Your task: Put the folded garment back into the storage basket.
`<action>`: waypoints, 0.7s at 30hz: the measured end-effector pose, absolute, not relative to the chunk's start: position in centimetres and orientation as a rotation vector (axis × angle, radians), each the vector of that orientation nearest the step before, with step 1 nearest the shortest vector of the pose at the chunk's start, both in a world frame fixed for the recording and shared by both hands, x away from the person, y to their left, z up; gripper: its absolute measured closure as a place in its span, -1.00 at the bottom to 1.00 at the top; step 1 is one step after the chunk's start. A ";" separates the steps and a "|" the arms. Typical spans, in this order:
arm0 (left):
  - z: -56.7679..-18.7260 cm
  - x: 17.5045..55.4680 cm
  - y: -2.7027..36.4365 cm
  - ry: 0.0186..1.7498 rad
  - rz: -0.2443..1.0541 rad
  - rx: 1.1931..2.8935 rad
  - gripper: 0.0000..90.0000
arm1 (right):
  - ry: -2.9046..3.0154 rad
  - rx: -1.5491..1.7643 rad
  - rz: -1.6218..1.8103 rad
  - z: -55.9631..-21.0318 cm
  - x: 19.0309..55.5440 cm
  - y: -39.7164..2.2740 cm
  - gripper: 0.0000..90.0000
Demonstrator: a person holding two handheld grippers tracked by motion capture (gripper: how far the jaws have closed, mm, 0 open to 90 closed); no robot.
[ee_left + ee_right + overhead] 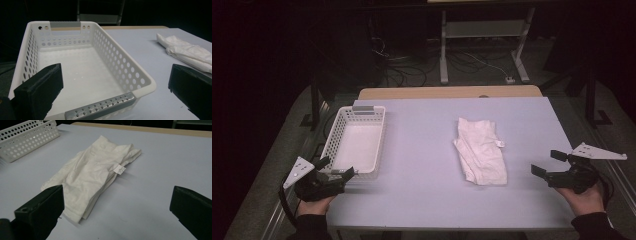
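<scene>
I am looking over the table (422, 190), where the empty basket (355, 141) is sitting at the left and the folded cloth (480, 151) is lying well right of it, long axis running away from me. My right gripper (546, 163), jaws apart, is hovering nearer the cloth; my left gripper (338, 168), also spread, is facing the basket's near end.

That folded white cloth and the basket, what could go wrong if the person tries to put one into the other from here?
The folded cloth lies in loose layers, so a pinch by the right gripper might catch only the top layer and let it unfold. The white basket looks light, and the left gripper sits right at its near rim, so a nudge could slide it. The cloth could also drape over the basket's wall.
</scene>
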State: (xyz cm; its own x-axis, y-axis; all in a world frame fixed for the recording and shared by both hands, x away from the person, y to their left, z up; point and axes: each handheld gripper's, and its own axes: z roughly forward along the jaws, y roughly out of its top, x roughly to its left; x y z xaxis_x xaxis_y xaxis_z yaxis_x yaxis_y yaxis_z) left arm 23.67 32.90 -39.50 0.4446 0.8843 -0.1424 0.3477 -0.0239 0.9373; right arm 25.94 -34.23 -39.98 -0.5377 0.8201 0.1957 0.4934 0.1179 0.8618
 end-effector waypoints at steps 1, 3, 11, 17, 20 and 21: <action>-39.5 23.7 32.9 1.103 0.611 1.599 -1.00 | 2.073 1.282 1.388 -40.0 25.9 -34.2 -1.00; -39.5 23.7 32.9 1.103 0.611 1.599 -1.00 | 2.075 1.280 1.390 -40.0 25.9 -34.2 -1.00; -39.2 23.5 32.8 1.093 0.613 1.588 -1.00 | 2.075 1.270 1.406 -39.6 25.6 -34.0 -1.00; -39.2 23.5 32.7 1.091 0.616 1.591 -1.00 | 2.072 1.272 1.407 -39.5 25.5 -34.0 -1.00; -39.1 23.4 32.6 1.087 0.616 1.592 -1.00 | 2.071 1.271 1.415 -39.4 25.5 -34.1 -1.00; -39.0 23.5 32.6 1.085 0.617 1.596 -1.00 | 2.070 1.273 1.416 -39.4 25.4 -34.0 -1.00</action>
